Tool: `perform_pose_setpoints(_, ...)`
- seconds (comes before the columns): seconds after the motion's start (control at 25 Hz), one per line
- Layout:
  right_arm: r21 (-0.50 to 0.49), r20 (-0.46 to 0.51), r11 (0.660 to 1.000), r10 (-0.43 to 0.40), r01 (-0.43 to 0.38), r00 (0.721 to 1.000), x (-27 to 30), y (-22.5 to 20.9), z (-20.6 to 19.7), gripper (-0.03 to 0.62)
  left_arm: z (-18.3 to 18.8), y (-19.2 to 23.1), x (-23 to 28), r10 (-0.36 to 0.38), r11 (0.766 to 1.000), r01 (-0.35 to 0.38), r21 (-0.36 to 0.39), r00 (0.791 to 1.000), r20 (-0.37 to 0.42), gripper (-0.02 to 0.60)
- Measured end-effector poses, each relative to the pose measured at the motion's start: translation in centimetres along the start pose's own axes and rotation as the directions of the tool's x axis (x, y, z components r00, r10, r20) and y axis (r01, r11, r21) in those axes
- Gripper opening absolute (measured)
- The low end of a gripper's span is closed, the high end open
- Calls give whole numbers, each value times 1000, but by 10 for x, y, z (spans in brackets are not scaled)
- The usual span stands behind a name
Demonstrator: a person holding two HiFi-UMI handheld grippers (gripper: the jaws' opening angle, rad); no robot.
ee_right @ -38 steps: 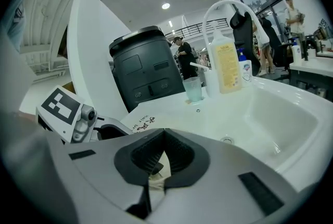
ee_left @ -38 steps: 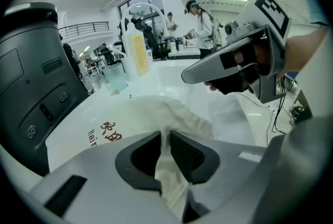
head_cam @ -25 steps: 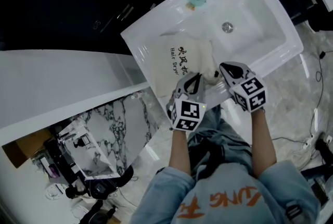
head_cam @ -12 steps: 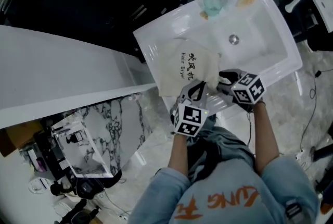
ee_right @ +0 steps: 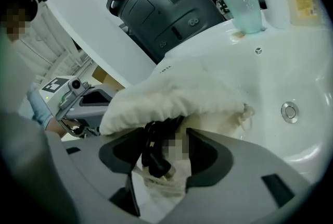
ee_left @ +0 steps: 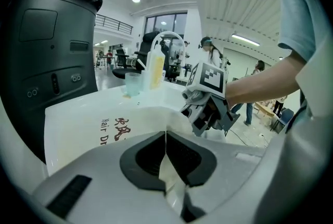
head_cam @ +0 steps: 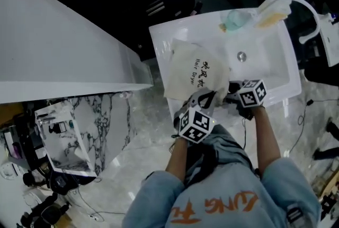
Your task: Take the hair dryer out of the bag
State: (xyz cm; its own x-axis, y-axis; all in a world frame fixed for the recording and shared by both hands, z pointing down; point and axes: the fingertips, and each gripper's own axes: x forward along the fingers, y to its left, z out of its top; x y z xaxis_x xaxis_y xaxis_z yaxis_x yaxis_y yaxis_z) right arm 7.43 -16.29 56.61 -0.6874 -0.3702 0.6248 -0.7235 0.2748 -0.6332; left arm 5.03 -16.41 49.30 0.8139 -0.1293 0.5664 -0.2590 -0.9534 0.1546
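Right gripper (ee_right: 167, 152), jaws just spreading, straddles dryer cord (ee_right: 156, 165).

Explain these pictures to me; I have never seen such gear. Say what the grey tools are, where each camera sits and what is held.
There is no robot: a person holds a gripper in each hand, and the patterned cubes belong to them. One picture comes from a camera on the person's head, looking down. The other two come from cameras riding on the grippers, looking along their jaws. Below is a white sink with a cream cloth bag lying on it and a cup at its far edge. The left gripper is shut on the bag's cloth. The right gripper has just been opening its jaws; a black cable from the bag's mouth lies between them, not pinched. The hair dryer itself does not show.
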Motion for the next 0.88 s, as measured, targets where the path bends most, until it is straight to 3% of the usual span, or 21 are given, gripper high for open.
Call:
perform_pose_setpoints(0.24, 6, -54, 1000, 31, -31, 998, 10, 5, -7, 247, -10, 3, -2, -22, 1000, 22, -16, 1000, 2, 9)
perform_pose_setpoints(0.28, -4, -61, 999, 36, -36, 997, 11, 7, -6, 225, -12, 6, -2, -17, 1000, 17, -20, 1000, 5, 9)
perform_pose_setpoints(0.32, -18, -71, 999, 38, -40, 997, 10, 9, -6, 157, -14, 8, -3, -12, 1000, 12, -25, 1000, 8, 9)
perform_pose_setpoints(0.36, -34, -81, 999, 36, -39, 996, 10, 12, -7, 140, -18, 11, -5, -6, 1000, 7, -29, 1000, 9, 27)
perform_pose_setpoints(0.44, -55, -98, 998, 30, -35, 995, 10, 14, -8, 98, -27, 23, -14, 14, 999, -14, -40, 1000, 1, 127)
perform_pose_setpoints(0.56, -64, -116, 998, 22, -30, 993, 7, 16, -10, 87, -42, 56, -33, 108, 991, -111, -77, 994, -34, 130)
perform_pose_setpoints(0.64, -79, -130, 997, 13, -23, 991, 5, 17, -12, 83, -55, 83, -50, 205, 973, -212, -90, 975, -81, 130)
perform_pose_setpoints(0.76, -121, -133, 992, 4, -20, 991, 3, 19, -7, 77, -79, 126, -80, 363, 916, -383, -120, 918, -160, 130)
perform_pose_setpoints(0.84, -149, -121, 989, 0, -18, 993, 1, 21, -3, 75, -92, 143, -90, 413, 884, -444, -147, 888, -202, 139)
perform_pose_setpoints(0.88, -160, -116, 987, -3, -16, 993, 0, 22, -2, 74, -97, 146, -91, 414, 876, -451, -169, 885, -213, 144)
